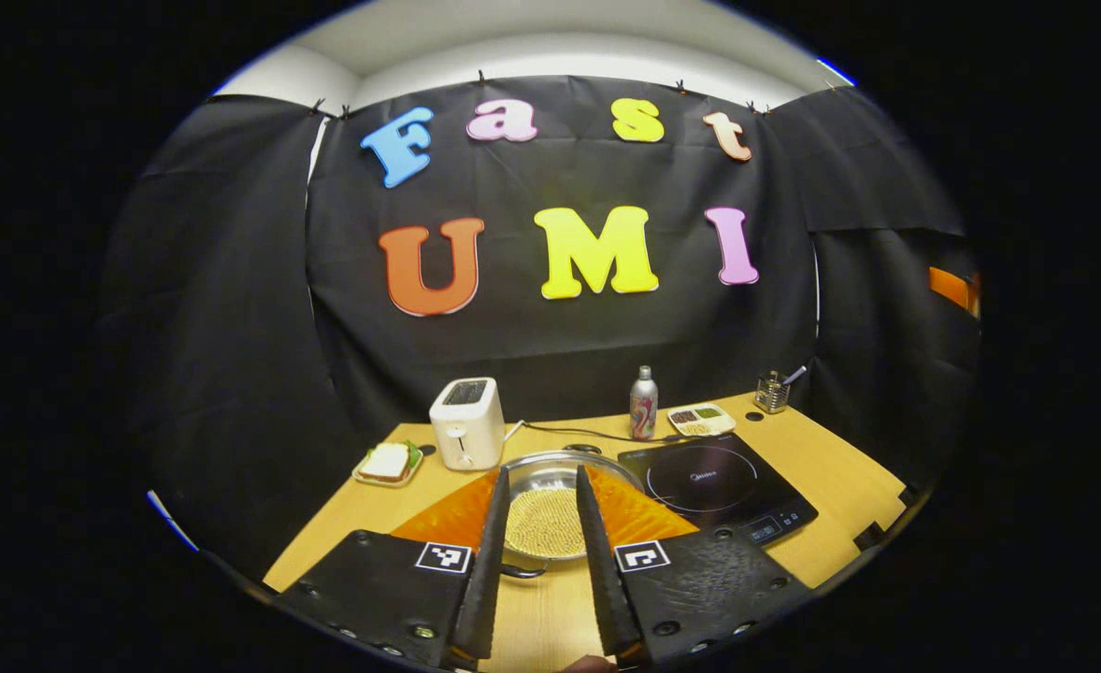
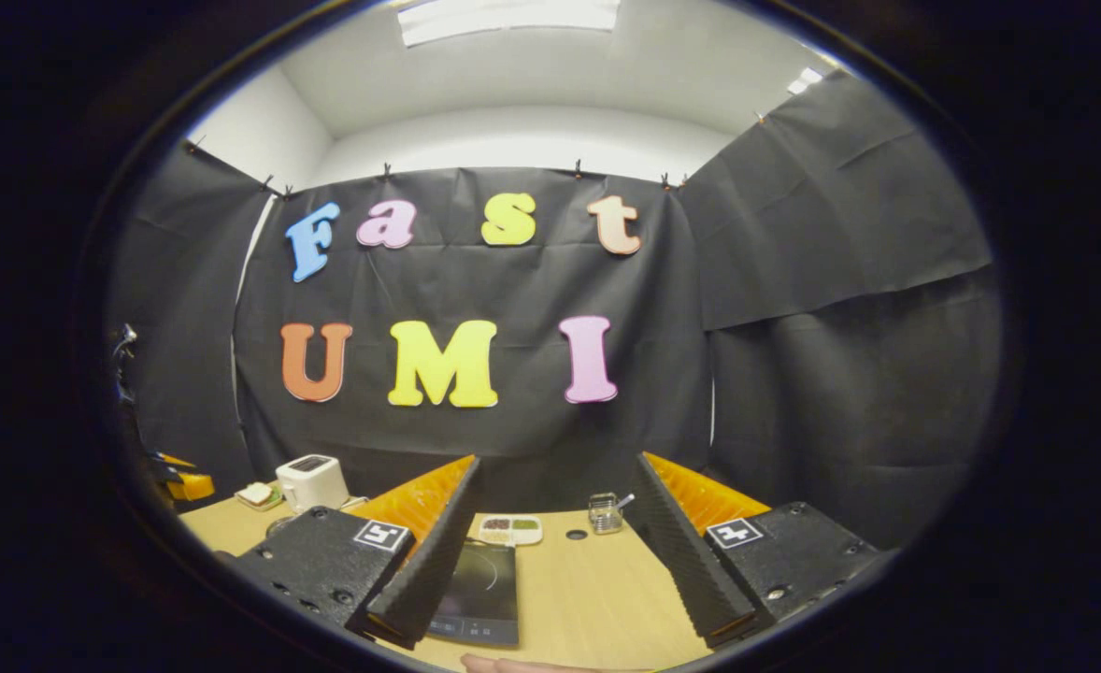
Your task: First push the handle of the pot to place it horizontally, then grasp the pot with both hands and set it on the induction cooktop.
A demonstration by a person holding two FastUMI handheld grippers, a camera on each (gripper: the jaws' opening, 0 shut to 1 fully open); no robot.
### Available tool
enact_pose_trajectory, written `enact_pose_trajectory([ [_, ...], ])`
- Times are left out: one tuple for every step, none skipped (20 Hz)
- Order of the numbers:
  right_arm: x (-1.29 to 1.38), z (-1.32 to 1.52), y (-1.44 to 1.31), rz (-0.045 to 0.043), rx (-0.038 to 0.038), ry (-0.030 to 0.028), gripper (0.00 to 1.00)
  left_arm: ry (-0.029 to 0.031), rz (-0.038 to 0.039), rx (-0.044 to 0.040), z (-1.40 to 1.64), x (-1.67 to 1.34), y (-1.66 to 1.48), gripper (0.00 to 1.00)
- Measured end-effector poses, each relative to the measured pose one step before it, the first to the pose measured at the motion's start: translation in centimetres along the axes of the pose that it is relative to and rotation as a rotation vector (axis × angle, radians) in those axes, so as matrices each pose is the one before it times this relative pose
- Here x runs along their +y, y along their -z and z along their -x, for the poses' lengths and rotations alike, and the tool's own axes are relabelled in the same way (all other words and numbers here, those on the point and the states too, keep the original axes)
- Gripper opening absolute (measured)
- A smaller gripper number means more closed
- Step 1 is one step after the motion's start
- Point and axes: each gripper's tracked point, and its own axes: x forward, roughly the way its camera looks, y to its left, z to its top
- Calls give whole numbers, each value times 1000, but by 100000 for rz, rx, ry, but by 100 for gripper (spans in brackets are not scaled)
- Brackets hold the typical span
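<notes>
Left fingers (image 1: pixel 483 570) parted, empty, framing pot (image 1: pixel 550 509) on desk (image 1: pixel 840 486), its handle (image 1: pixel 522 570) toward them; right fingers (image 2: pixel 429 551) wide apart, empty, cooktop (image 2: pixel 480 584) between them; cooktop bare, so pushing, grasping and placing all apparently remain.

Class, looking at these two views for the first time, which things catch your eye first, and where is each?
The pot of pale grains sits between the left gripper's open fingers, near the table's front edge. The black induction cooktop lies just right of it. Behind, a white toaster stands at the back left.
</notes>
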Motion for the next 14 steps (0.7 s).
enact_pose_trajectory([
  [-42,139,-140,1070,-1613,867,96,621,1260,2577,-688,24,755,42],
  [212,110,-130,497,-1004,-171,96,-768,220,3299,-539,387,1171,48],
  [312,208,130,22,-244,-778,96,-1167,435,2307,-727,386,1076,34],
  [308,107,113,-39,297,-889,96,593,606,2810,-712,-20,985,20],
  [44,-51,206,-22,343,-544,96,447,-258,3973,-1292,-75,1323,6],
  [-32,-54,49,-28,21,114,96,-409,-394,2831,-477,149,898,6],
  [-27,-48,-11,48,-114,255,96,287,476,3169,-330,103,972,0],
  [-9,-62,100,-45,162,141,96,1742,211,3108,-818,-559,1268,0],
  [65,-69,246,-271,345,44,96,2380,647,3411,-769,-631,1060,0],
  [71,-125,215,-289,633,39,96,834,108,3517,-601,-432,986,0],
  [-73,-144,413,-259,793,-47,96,180,-1128,3050,-528,-82,830,0],
  [86,-149,351,33,876,-177,96,204,-406,2035,-759,-63,820,0],
  [20,-135,363,321,838,28,96,1323,17,2441,-673,-417,708,0],
  [-129,-154,263,747,274,552,96,1585,101,2466,-448,-542,727,0],
])
